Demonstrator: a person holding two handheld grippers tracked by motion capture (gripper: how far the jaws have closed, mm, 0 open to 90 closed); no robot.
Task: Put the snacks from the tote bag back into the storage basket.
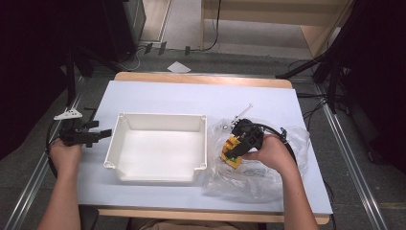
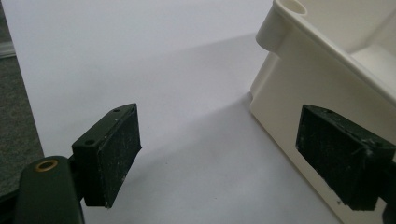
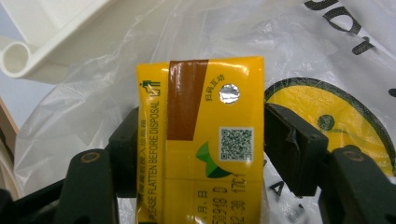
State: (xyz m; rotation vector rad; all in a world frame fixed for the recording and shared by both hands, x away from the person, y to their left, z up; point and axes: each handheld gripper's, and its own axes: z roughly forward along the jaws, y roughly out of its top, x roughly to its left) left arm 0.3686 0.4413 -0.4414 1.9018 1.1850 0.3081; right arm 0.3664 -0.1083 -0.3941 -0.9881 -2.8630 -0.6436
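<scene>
— While you look down, what lies on the pale table (image 1: 191,98)?

— Smooth white plastic bin (image 1: 158,146), crinkly clear bag (image 1: 258,177), glossy yellow carton (image 3: 201,140) over it. Right gripper (image 3: 201,135) clamps that carton; left gripper (image 2: 224,158) gapes wide, level, beside the bin wall.

1. One yellow drink carton (image 3: 201,140).
2. One clear plastic bag (image 1: 268,177) under it.
3. One white plastic tub (image 1: 158,148).
4. Two hand-held tools: left tool (image 1: 103,134), right tool (image 1: 234,146).
5. One bench (image 1: 191,98) with a pale blue top.
</scene>
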